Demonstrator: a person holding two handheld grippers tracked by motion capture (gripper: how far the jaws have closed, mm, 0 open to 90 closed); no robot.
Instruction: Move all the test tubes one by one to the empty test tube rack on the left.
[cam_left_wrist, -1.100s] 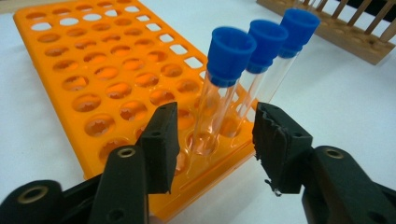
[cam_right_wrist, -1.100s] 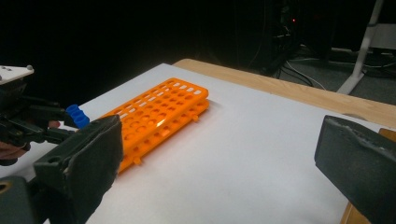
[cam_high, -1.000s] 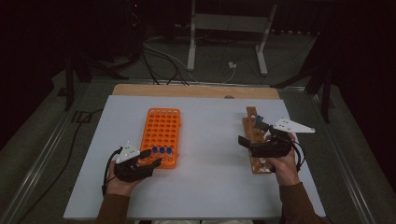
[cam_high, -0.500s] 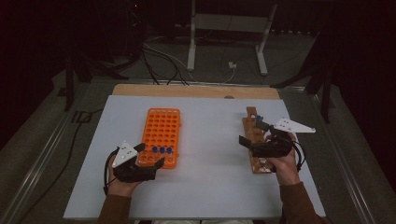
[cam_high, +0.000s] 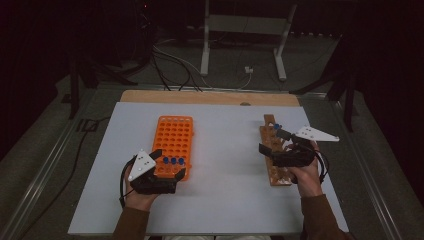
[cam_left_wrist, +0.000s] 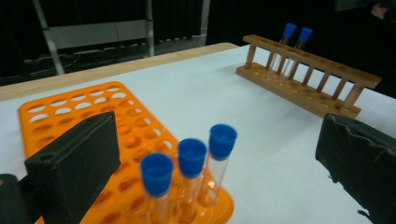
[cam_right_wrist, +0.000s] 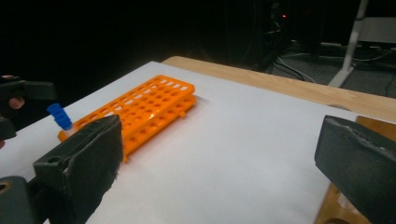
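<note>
Three blue-capped tubes stand upright in the near end row of the orange rack. The left gripper sits just beside that row, its jaws just opened wide, nothing pinched. Well right of the orange rack, the wooden rack holds two capped tubes; the right gripper, spread and empty, hovers over it on the counter.

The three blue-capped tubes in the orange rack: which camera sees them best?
The left gripper view: the three blue-capped tubes stand close up between its open jaws, in the orange rack. The high view shows them as tiny blue dots. The right gripper view shows just one blue cap far off.
</note>
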